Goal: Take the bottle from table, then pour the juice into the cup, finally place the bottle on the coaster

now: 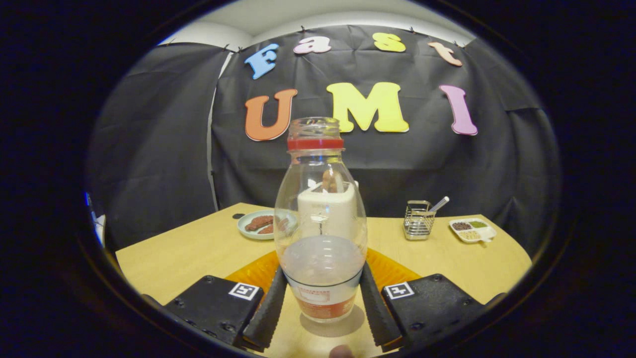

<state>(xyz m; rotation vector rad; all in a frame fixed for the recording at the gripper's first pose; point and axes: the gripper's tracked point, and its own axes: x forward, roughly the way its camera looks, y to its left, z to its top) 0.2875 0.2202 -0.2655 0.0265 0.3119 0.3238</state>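
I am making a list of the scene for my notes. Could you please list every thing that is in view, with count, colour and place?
bottle: one, clear with a red neck ring and red label, no cap, upright between the fingers, a little pale liquid at the bottom.
coaster: one, orange, on the table just behind the bottle and fingers.
white object: one, seen through the bottle, beyond it; what it is I cannot tell.
plate: one, pale green, holding brown food, beyond the bottle on one side.
wire basket: one, metal, with a utensil in it, beyond the bottle on the other side.
divided tray: one, white, with small foods, beside the basket.
table: one, light wood.
gripper: one, fingers on both sides of the bottle.
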